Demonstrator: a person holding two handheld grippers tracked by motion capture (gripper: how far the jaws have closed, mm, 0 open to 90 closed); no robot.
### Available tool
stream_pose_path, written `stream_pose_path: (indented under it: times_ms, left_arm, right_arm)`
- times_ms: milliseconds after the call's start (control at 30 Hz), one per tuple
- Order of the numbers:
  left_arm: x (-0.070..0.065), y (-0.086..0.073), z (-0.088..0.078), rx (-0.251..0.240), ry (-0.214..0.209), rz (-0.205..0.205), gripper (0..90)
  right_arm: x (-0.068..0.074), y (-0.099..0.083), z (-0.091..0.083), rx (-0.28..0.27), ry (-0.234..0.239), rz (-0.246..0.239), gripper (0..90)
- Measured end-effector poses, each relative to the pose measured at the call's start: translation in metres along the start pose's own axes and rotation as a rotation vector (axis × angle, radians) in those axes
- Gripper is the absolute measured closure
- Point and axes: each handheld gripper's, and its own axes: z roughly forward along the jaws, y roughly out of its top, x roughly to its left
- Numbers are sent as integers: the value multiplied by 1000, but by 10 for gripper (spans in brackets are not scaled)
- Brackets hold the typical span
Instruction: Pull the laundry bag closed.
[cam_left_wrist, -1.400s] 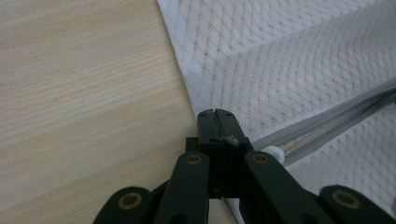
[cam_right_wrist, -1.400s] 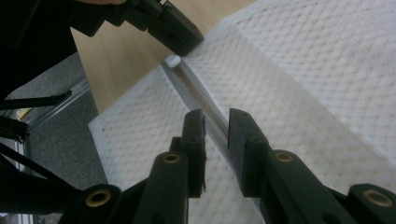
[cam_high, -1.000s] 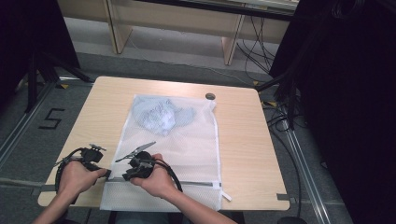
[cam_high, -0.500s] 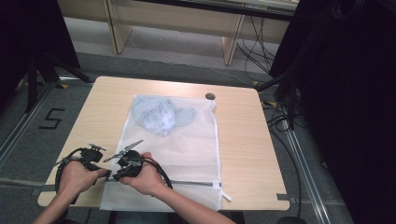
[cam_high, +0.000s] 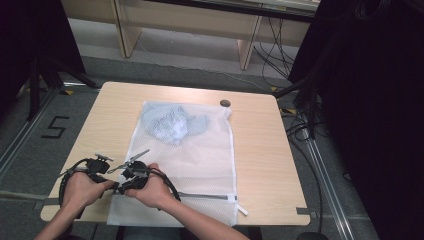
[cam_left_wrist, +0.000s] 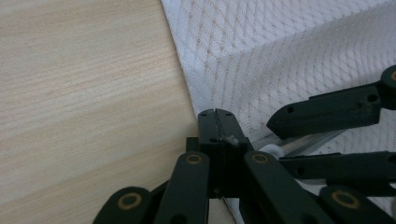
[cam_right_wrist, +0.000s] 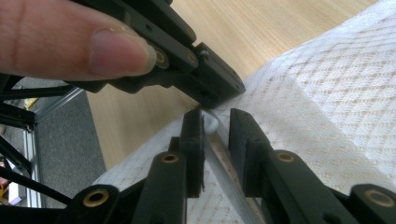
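A: At the desk's (cam_high: 260, 150) near left corner, where does the mesh laundry bag (cam_high: 200, 165) lie?
B: Flat there; left gripper (cam_left_wrist: 215, 122) pinches its edge with closed jaws; right gripper (cam_right_wrist: 215, 122), jaws just narrowing, straddles the white zipper pull (cam_right_wrist: 211, 122) unpressed.

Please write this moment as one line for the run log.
left gripper: shut on mesh bag edge | right gripper: jaws closing around zipper pull, not yet pressing

Light wood table (cam_high: 260, 150) sits on grey carpet floor (cam_high: 45, 115). Beyond the table's far edge, pale wooden furniture legs (cam_high: 247, 50) with loose cables (cam_high: 272, 45). Black curtain (cam_high: 370, 100) to the table's right, dark stand legs (cam_high: 40, 75) to its left. Black "5" mark (cam_high: 56, 127) on floor left of table.
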Motion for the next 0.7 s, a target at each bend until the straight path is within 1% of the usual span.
stream_pose_path:
  times_ms: [67, 100, 133, 167, 233, 267, 300, 367, 400, 433, 500, 567, 600, 633, 667, 700]
  left_arm:
    - [0, 0, 0, 3, 1, 1, 898]
    - [1, 0, 0, 4, -4, 1, 899]
    - [1, 0, 0, 4, -6, 1, 899]
    - [0, 0, 0, 0, -1, 0, 898]
    - [0, 0, 0, 1, -3, -1, 899]
    - [0, 0, 0, 2, -2, -1, 899]
    - [0, 0, 0, 3, -2, 0, 899]
    - [0, 0, 0, -3, -2, -1, 899]
    - [0, 0, 1, -9, -5, -12, 898]
    - [0, 0, 0, -3, -3, -6, 898]
    - [0, 0, 0, -1, -3, -1, 898]
    - [0, 0, 0, 0, -3, 0, 898]
    - [0, 0, 0, 0, -3, -1, 898]
    - [0, 0, 0, 1, -3, -1, 899]
    - [0, 0, 0, -6, -6, -10, 898]
    - [1, 0, 0, 2, -3, 0, 899]
  right_arm:
    - [0, 0, 0, 0, -1, -4, 766]
    - [0, 1, 2, 8, 18, 9, 773]
    - [0, 1, 2, 8, 18, 9, 773]
    - [-1, 1, 2, -7, 0, -17, 781]
    - [-1, 2, 2, -6, 5, -15, 786]
    - [0, 2, 2, 1, 3, -1, 790]
    - [0, 2, 3, 7, 21, -2, 794]
    - [1, 2, 3, 5, 12, -3, 805]
    - [2, 3, 3, 13, 24, 12, 819]
    - [3, 3, 3, 16, 28, 13, 827]
    - [3, 3, 2, 3, 9, -9, 835]
    - [4, 3, 1, 5, 17, -7, 835]
    - [5, 3, 1, 17, 30, 16, 835]
    - [6, 3, 1, 21, 26, 20, 834]
    - [5, 3, 2, 15, 25, 4, 832]
    - [6, 4, 2, 11, 12, 4, 830]
